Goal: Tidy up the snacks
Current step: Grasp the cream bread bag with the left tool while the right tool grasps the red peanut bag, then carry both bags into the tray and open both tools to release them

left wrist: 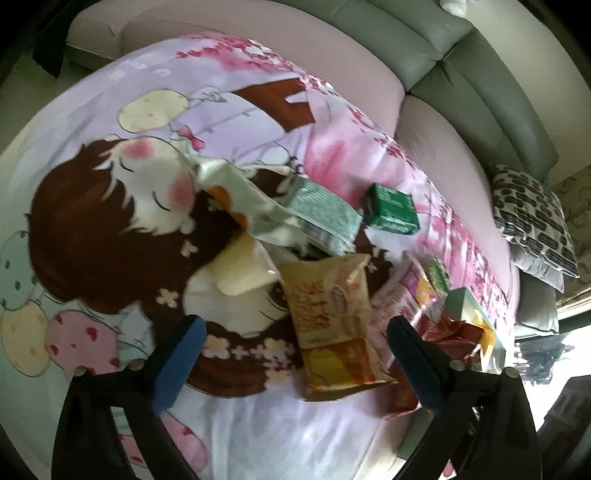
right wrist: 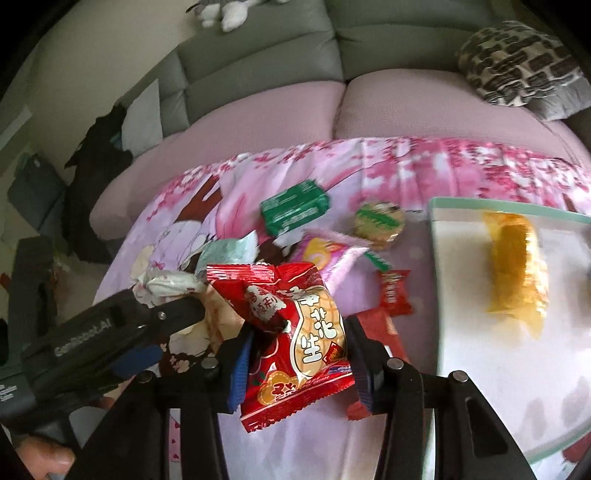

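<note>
The right gripper (right wrist: 297,345) clamped a red peanut packet (right wrist: 295,339) between its 2 fingers. Just right of it sat a white tray (right wrist: 480,369) holding 1 yellow snack (right wrist: 515,273). The left gripper (left wrist: 295,365) gaped wide around an orange packet (left wrist: 332,325); beyond lay a green box (left wrist: 391,208).

Dim, motion-blurred fisheye views; glare at right edge.

Grey sofa (right wrist: 258,62), pink seat cushions (right wrist: 424,107), cartoon-print blanket (left wrist: 110,206), black-and-white patterned pillow (left wrist: 535,221), plush toy (right wrist: 225,11) on sofa back
</note>
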Available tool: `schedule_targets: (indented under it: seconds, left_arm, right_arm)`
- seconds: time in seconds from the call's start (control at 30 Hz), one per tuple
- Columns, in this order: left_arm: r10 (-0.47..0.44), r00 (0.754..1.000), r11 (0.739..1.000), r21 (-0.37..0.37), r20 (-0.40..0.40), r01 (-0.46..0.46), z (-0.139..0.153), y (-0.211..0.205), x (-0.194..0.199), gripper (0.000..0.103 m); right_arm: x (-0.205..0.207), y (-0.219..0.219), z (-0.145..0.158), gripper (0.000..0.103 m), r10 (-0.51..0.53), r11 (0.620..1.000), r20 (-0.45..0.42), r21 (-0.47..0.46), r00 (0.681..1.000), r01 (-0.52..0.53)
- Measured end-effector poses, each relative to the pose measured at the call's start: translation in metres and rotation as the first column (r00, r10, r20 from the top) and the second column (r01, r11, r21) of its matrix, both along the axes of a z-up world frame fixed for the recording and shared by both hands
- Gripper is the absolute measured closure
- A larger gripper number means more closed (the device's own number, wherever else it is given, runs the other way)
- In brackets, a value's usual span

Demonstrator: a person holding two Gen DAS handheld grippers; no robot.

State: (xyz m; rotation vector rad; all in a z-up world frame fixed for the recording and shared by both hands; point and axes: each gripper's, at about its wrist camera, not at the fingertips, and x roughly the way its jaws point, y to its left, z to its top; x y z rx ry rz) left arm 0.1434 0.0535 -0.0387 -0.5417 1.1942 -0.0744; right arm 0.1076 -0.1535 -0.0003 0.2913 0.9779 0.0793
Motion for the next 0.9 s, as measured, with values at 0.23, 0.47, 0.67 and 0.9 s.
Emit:
schedule_targets:
  seconds: [0.23,0.47,0.67,0.9]
  left_arm:
    - [-0.044,0.999,0.999,-0.007,-0.016,0.044,-0.005,-0.020,0.002,0.029]
    - [-0.066,0.997,0.998,-0.015,-0.048,0.066,-0.018,-0.034,0.007,0.050]
    - [-0.051,0.998,0.999,0.011,-0.037,0.051,-0.015,-0.036,0.006,0.065]
    - [-0.050,0.999,0.998,0.040,0.017,0.049,0.004,-0.040,-0.001,0.066]
  right_arm:
    - [-0.006,-0.033,0.014,0.054,-0.075,0.997,0.037,0.001,0.996,0.075]
    - [-0.008,-0.044,0.010,0.054,-0.090,0.996,0.025,0.002,0.996,0.090]
    - [-0.010,-0.051,0.007,0.054,-0.094,0.995,0.017,0.032,0.995,0.094]
    - [-0.015,-0.058,0.009,0.054,-0.105,0.993,0.021,0.055,0.994,0.103]
